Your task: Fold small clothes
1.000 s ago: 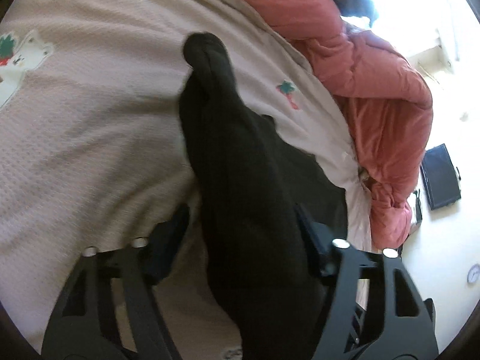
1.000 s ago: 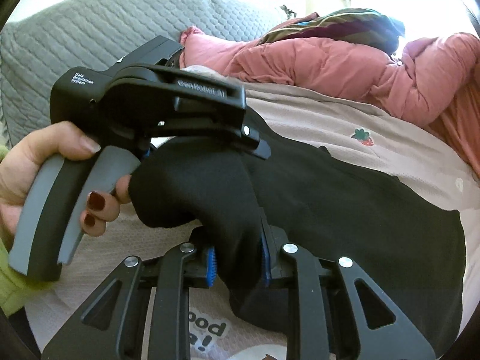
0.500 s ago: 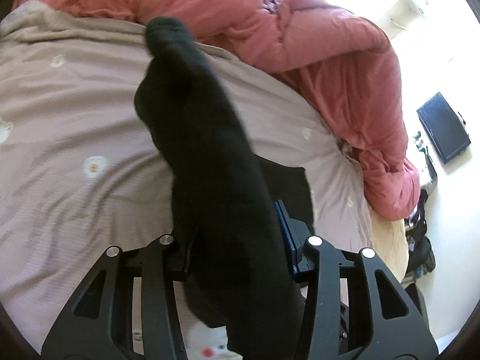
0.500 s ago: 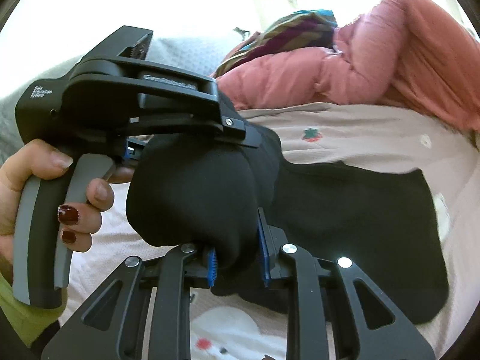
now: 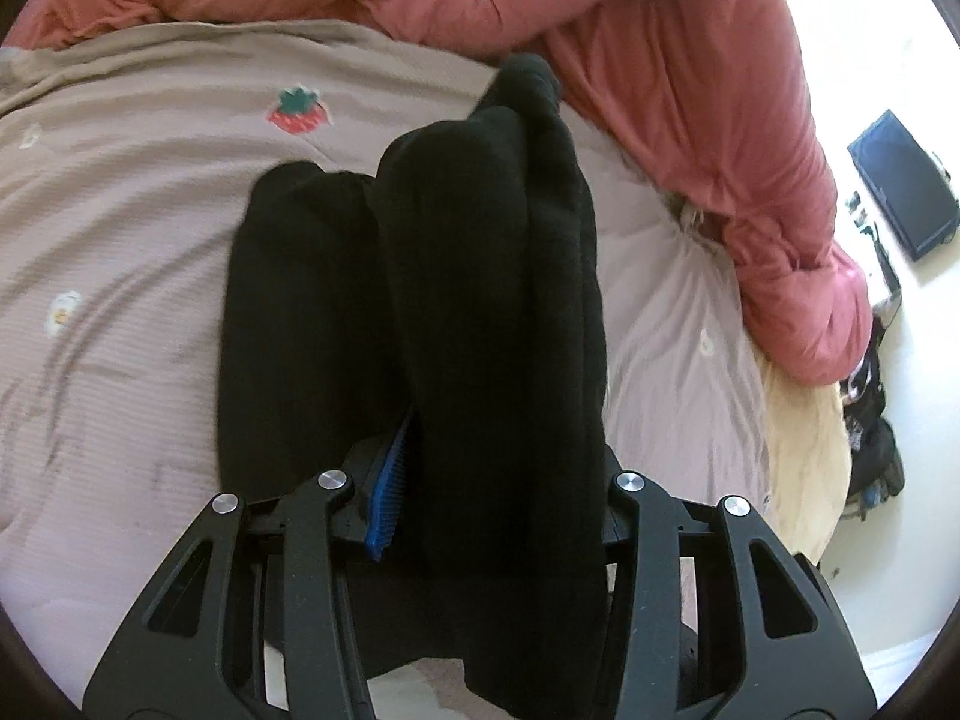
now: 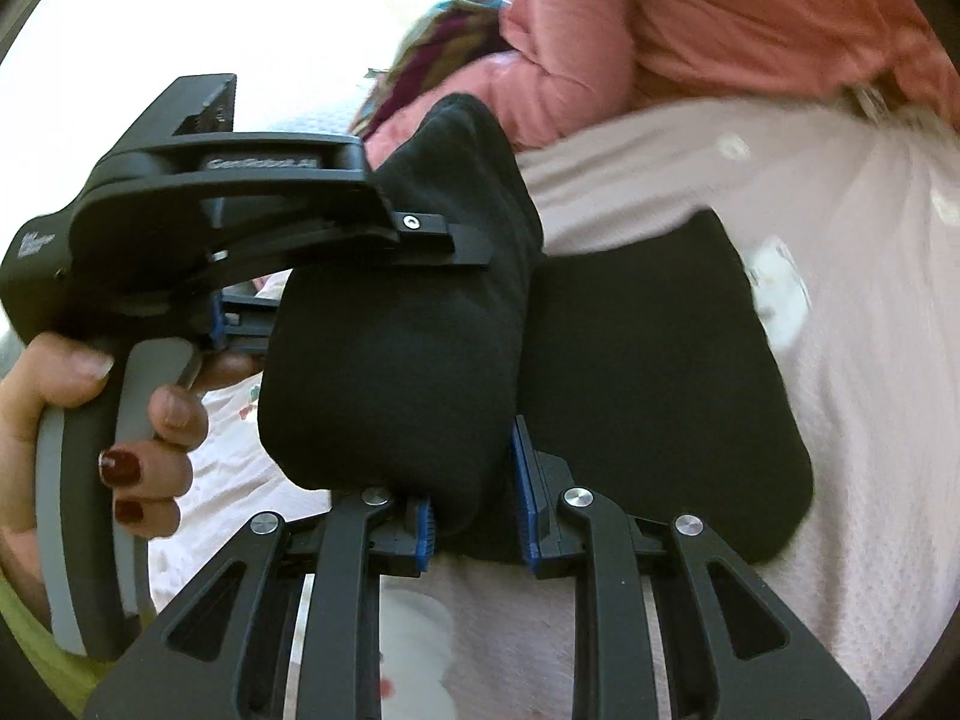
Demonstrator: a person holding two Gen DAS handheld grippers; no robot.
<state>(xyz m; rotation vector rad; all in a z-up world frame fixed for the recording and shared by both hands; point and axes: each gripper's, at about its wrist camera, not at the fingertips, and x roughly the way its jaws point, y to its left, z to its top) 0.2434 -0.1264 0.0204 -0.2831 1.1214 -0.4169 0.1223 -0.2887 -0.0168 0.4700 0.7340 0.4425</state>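
Note:
A black garment point(image 5: 480, 270) lies on the pinkish-beige bed sheet point(image 5: 120, 240), and one part of it is lifted and doubled over the flat part point(image 6: 648, 390). My left gripper point(image 5: 498, 480) has a thick fold between its jaws. The fabric fills the gap while the jaws are opening slightly. From the right wrist view, the left gripper point(image 6: 462, 240) is side-on in a person's hand point(image 6: 156, 420). The raised fold point(image 6: 396, 348) hangs from it. My right gripper point(image 6: 474, 516) is shut on the lower edge of that same fold, blue pads pressing the cloth.
A salmon-pink duvet point(image 5: 690, 90) is bunched along the far and right side of the bed, close to the garment's far end. A striped cloth point(image 6: 444, 42) lies behind it. A dark flat screen point(image 5: 906, 192) and dark clutter point(image 5: 870, 420) sit on the floor beyond the bed's right edge.
Both grippers have carried the lifted black fold across the bed toward the pink duvet. The left jaws, wide a second ago, now sit close around the fabric. Both wrists have rolled.

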